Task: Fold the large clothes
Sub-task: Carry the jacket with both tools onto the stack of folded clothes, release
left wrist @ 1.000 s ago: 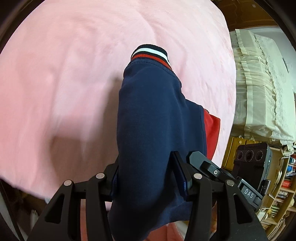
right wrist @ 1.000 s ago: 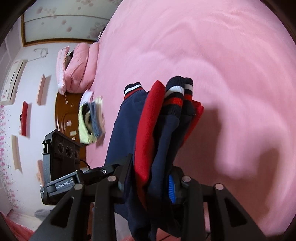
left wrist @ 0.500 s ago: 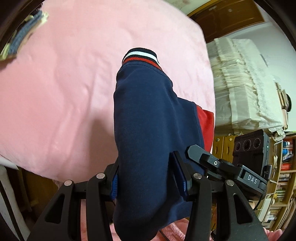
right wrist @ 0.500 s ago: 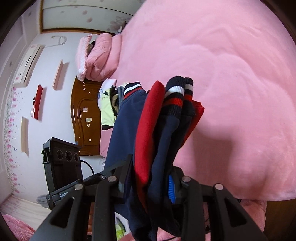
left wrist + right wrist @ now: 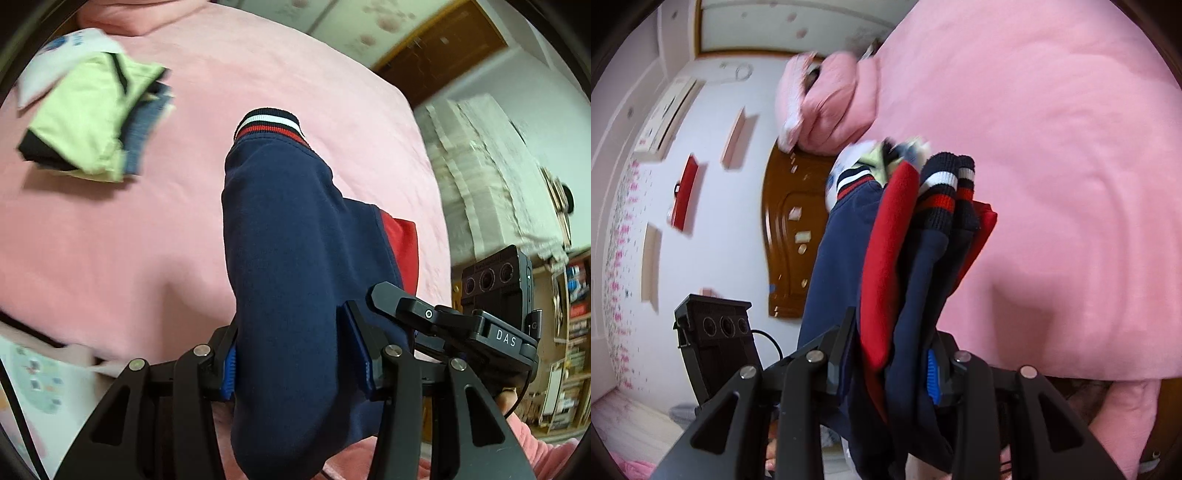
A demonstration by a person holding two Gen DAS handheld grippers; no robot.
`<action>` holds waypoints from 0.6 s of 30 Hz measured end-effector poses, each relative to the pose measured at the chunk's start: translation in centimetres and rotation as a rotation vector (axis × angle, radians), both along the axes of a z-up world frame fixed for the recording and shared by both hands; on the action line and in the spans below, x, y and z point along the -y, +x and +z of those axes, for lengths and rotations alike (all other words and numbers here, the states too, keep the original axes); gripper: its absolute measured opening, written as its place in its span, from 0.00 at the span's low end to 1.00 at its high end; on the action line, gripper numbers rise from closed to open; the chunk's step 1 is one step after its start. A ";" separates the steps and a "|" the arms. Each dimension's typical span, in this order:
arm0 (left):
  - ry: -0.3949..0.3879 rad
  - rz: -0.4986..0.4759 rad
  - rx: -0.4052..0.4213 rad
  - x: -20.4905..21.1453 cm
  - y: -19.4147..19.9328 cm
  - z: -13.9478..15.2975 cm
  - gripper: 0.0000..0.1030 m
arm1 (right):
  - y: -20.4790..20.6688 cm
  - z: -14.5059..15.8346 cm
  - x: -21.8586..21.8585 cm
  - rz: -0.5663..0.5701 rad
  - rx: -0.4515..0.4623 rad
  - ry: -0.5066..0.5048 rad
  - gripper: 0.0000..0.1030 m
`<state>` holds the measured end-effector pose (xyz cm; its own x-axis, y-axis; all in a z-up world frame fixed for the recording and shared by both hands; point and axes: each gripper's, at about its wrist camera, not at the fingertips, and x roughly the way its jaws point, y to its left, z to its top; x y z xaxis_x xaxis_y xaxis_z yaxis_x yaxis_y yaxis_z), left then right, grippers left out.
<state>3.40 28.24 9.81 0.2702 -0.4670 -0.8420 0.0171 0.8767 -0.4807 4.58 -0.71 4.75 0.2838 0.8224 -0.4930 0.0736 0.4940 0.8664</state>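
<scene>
Left wrist view, bed: a pink bedspread (image 5: 110, 258) is seen spread wide below and beyond the claw.
Garment: a folded navy and red jacket (image 5: 295, 277) is held up off the bedspread; it rises forward from between the jaws, and its striped cuff (image 5: 267, 123) is at the far end.
Pile: a stack of folded clothes (image 5: 88, 122), light green on top, is lying on the bed, ahead and to the left of the claw, well apart from it.
Left gripper (image 5: 295, 354): it is closed on the navy cloth, and a thick roll of it is pressed between the blue pads.
Right wrist view, right gripper (image 5: 892, 354): it is closed on several layers of the same jacket (image 5: 897, 258), red and navy together, with two cuffs at the top.
Pillow: a pink pillow (image 5: 827, 103) is seen far ahead, at the headboard.
Risk, layers: the inner layers could slide out, because only the outer cloth is touched by the pads.
Risk, fold: the fold could open if the two claws are moved apart.
Risk, pile: the stack could be knocked if the jacket is lowered carelessly.
</scene>
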 end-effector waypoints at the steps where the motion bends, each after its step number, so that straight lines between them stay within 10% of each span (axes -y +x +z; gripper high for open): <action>1: 0.012 0.022 0.009 -2.1 0.5 0.6 0.45 | 1.1 0.3 -2.2 0.034 0.008 0.004 0.30; 18: 0.272 0.182 0.186 -22.5 21.2 5.7 0.45 | 23.7 0.6 -25.7 0.128 0.129 0.234 0.30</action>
